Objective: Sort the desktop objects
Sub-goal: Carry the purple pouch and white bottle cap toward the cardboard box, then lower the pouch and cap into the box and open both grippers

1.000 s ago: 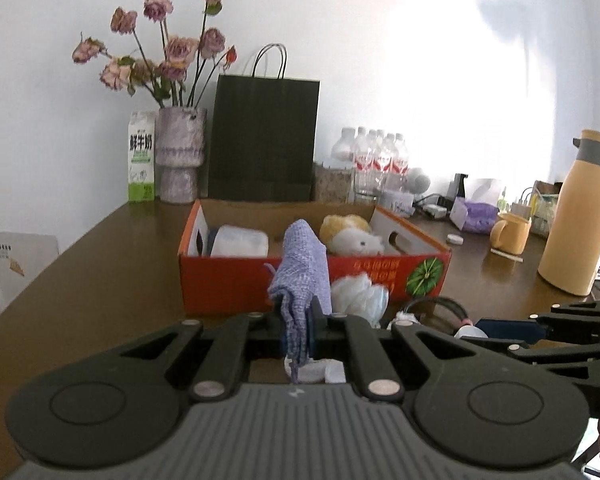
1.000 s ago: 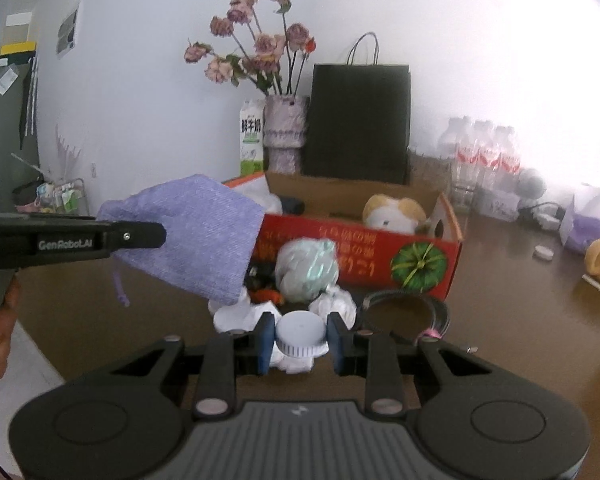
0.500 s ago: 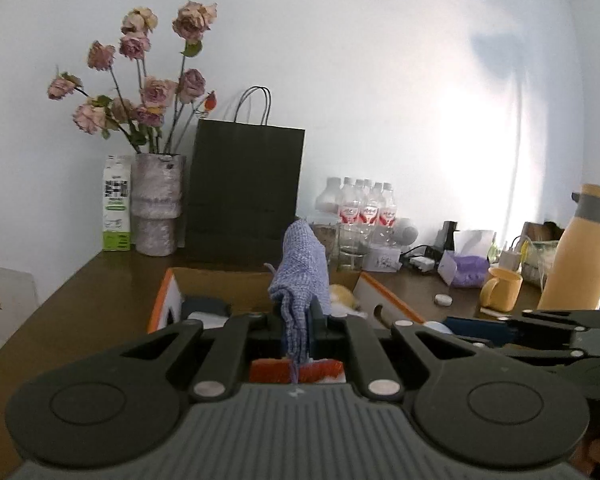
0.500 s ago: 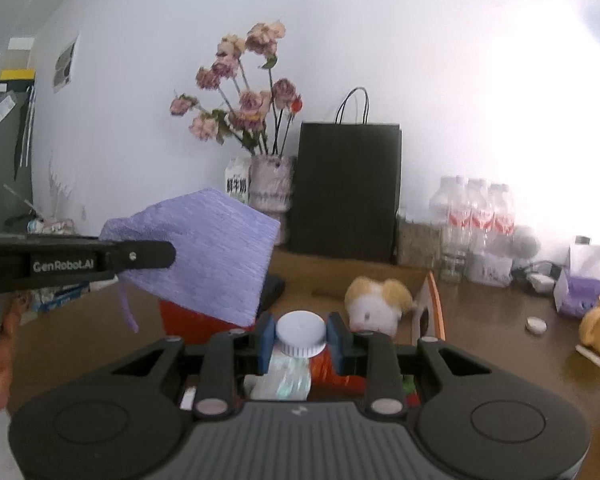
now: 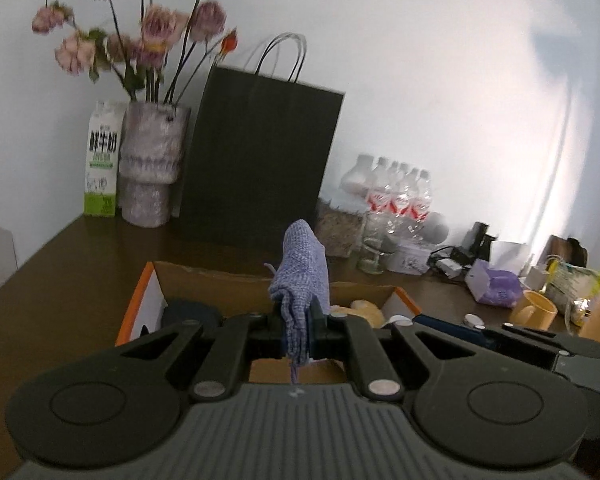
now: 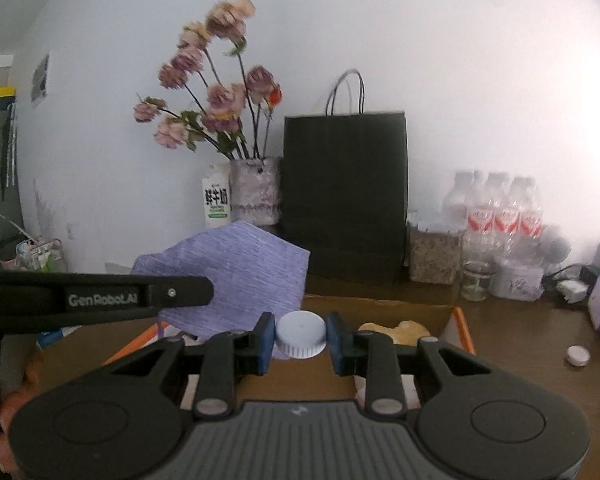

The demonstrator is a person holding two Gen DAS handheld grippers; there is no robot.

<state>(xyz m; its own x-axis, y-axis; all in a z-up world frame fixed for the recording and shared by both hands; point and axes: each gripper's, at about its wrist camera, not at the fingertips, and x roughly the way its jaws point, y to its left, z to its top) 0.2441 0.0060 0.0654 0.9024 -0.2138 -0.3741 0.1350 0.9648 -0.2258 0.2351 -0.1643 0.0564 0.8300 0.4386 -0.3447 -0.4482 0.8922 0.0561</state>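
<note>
Your left gripper (image 5: 296, 320) is pinched tight on a purple knitted pouch (image 5: 300, 280), held in the air over the cardboard box (image 5: 148, 300). Your right gripper (image 6: 301, 338) is clamped on the ribbed white cap (image 6: 301, 334) of a bottle – its body is hidden – also above the box. Inside that orange-edged box lie a tan plush toy (image 6: 396, 330) and a dark rounded thing I can't identify. "GenRobot.AI" is printed on the left gripper's finger (image 6: 100, 299). Beyond stand a matte black paper bag (image 6: 344, 196), a textured vase (image 6: 254, 190) of dried roses, a milk carton (image 6: 217, 200) with Chinese lettering and red-labelled water bottles (image 6: 496, 208).
</note>
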